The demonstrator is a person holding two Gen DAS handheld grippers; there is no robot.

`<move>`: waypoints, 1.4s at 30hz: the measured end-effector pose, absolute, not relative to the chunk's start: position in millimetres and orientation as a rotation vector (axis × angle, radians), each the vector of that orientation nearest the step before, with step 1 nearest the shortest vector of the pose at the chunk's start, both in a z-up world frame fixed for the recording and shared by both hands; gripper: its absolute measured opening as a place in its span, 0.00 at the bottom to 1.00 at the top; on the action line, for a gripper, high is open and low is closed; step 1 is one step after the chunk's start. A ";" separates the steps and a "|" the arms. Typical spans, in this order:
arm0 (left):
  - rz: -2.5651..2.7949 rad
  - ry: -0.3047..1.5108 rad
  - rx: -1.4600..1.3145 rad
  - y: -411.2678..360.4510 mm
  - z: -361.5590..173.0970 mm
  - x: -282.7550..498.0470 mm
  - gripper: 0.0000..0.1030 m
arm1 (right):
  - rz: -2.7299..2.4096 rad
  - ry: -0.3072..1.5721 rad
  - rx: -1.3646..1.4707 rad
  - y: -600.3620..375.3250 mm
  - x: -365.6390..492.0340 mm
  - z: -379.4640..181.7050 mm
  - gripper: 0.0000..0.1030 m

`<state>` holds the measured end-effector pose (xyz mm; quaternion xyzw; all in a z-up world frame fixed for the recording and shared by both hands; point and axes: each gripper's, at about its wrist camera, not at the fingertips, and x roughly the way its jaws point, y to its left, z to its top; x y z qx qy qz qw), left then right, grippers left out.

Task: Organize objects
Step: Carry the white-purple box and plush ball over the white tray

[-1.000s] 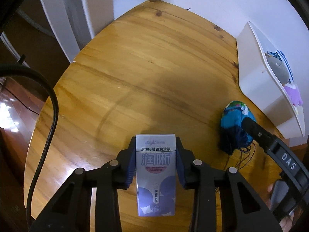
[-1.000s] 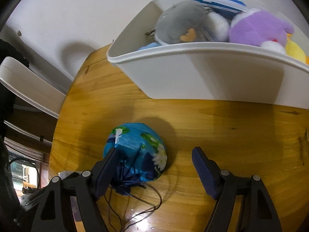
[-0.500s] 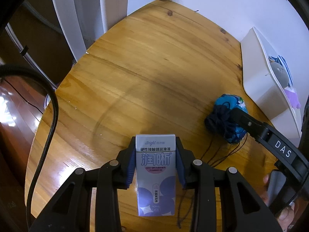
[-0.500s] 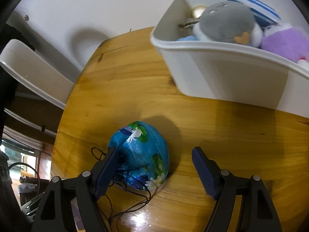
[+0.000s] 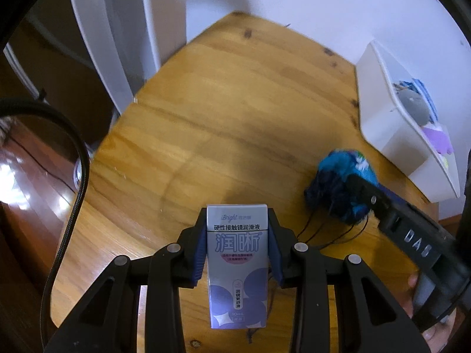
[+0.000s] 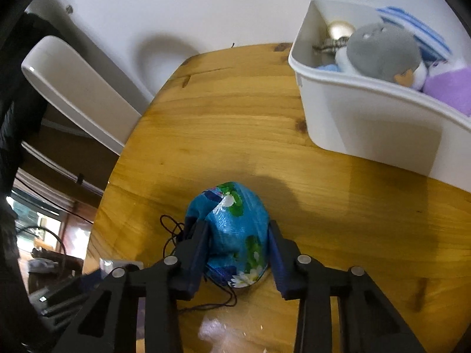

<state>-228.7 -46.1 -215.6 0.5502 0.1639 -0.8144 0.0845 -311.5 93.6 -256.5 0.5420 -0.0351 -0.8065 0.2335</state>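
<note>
My left gripper [image 5: 237, 250] is shut on a grey-purple carton with Chinese print [image 5: 237, 264] and holds it above the round wooden table [image 5: 223, 135]. My right gripper [image 6: 238, 244] is shut on a blue floral drawstring pouch [image 6: 235, 226] that rests on the table, its dark cords trailing to the left. The pouch [image 5: 344, 182] and the right gripper's finger also show in the left wrist view. A white bin [image 6: 368, 123] with plush toys stands at the back right.
The bin [image 5: 391, 135] holds a grey plush [image 6: 382, 53], a purple plush [image 6: 450, 88] and a blue striped item. A white chair back [image 6: 76, 88] stands at the table's left edge. A white wall lies behind the table.
My right gripper moved in around the blue pouch and closed on it. My left gripper kept hold of the carton and drew back, so more of the table shows.
</note>
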 end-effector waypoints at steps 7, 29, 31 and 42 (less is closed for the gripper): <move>-2.531 0.444 1.600 -30.8 -179.9 -228.6 0.37 | -2.293 -0.057 1.423 118.5 -287.7 -232.4 0.35; -2.996 -0.010 1.320 84.3 -12.8 -307.9 0.37 | -2.634 -0.159 1.098 231.5 -268.5 -92.4 0.35; -3.027 -0.048 1.271 93.6 2.1 -319.0 0.37 | -2.670 -0.161 1.059 237.4 -275.1 -78.4 0.35; -3.107 -0.141 1.131 131.5 48.2 -379.5 0.37 | -2.823 -0.151 0.875 263.5 -314.0 -12.6 0.35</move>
